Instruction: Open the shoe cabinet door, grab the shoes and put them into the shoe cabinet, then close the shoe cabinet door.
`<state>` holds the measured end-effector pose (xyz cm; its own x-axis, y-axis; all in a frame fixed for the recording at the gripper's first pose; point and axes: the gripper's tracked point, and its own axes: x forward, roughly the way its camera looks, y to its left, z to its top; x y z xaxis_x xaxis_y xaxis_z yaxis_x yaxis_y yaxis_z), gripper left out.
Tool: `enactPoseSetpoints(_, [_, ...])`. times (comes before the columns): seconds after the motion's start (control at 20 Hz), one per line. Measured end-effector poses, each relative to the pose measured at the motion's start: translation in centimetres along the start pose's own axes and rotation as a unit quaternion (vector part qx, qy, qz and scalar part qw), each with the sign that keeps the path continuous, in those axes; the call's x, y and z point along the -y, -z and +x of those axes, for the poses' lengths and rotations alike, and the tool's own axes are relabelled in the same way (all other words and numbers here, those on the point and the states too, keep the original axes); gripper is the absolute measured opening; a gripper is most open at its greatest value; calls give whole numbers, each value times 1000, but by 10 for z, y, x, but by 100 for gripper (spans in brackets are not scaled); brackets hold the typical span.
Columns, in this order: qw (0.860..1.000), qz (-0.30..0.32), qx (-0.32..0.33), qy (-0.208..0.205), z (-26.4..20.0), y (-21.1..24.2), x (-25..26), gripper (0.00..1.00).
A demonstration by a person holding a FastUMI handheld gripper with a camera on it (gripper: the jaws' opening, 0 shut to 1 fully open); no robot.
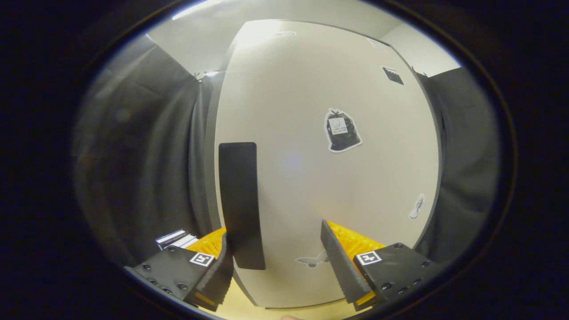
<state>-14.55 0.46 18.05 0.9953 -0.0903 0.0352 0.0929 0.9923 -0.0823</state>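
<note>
Dark booth cloth flanks the closed shoe cabinet door (329, 178), whose black handle (240, 204) sits just ahead of the left finger, so the wide-open, empty gripper (275, 262) could slip past it.

The fisheye camera rode on the gripper (276, 262) and looked forward along its two parted jaws, straight at the white shoe cabinet door (329, 169) from close range. The door's black handle (240, 204) stood just ahead, seemingly nearer the left jaw.
</note>
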Motion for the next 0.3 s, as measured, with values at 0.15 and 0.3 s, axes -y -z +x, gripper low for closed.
enactPoseSetpoints(0.15, [1000, -4, 2, 3, -1, -1, -1, 99])
enactPoseSetpoints(0.3, [1000, 2, 0, 2, 1, 0, 0, 99])
